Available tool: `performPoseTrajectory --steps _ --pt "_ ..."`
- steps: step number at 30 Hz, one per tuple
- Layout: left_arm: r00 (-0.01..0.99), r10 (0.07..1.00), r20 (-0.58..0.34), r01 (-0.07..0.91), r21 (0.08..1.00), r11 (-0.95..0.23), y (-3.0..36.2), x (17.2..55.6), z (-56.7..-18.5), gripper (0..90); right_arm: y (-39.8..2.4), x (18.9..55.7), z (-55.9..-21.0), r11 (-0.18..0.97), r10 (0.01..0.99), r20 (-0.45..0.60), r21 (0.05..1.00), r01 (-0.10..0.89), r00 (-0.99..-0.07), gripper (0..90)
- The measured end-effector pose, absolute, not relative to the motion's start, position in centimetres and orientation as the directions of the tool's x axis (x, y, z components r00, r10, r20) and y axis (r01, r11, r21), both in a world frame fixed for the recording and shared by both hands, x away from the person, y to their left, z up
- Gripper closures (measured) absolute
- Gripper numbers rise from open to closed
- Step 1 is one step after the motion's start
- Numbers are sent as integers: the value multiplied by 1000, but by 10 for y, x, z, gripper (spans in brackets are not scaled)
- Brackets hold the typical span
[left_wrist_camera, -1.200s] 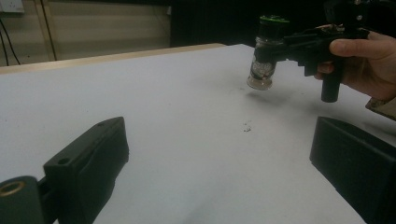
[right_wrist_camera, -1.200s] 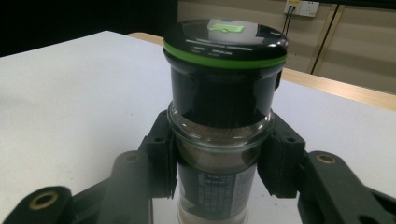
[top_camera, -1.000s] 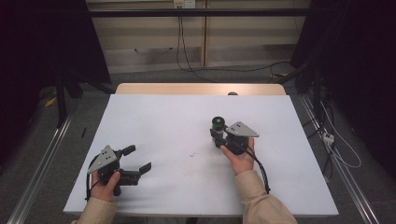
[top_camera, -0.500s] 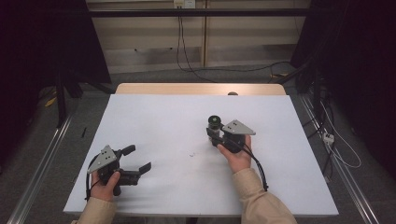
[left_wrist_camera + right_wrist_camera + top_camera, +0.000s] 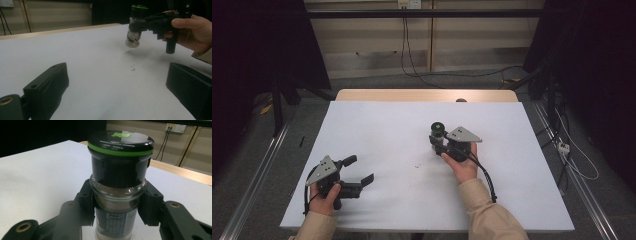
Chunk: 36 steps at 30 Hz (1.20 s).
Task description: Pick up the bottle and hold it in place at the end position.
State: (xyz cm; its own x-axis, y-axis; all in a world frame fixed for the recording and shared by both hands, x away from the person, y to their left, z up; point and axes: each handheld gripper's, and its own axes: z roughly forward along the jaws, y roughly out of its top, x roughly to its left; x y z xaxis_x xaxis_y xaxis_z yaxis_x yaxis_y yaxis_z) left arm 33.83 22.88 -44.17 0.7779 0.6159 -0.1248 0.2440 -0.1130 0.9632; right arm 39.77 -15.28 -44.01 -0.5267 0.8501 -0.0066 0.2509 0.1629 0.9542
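My right gripper (image 5: 438, 140) clamps a clear glass jar (image 5: 120, 192) upright: black lid, green ring, brown powder inside. My left gripper (image 5: 359, 175) gapes empty.

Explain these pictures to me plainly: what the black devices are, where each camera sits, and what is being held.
A person sits at a white table with a hand-held two-jaw tool in each hand. The high view looks down from above; the other two cameras ride on the tools. The right gripper is shut on a glass spice jar with a black, green-ringed cap, held upright just above the table. The left gripper is open and holds nothing. A few dark specks lie on the table near the jar.
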Motion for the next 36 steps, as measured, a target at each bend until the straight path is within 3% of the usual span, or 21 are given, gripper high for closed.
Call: performPoseTrajectory --steps 36 --pt "775 621 -121 244 963 -117 231 340 -442 40 -136 418 -448 206 818 -37 951 232 -574 532"
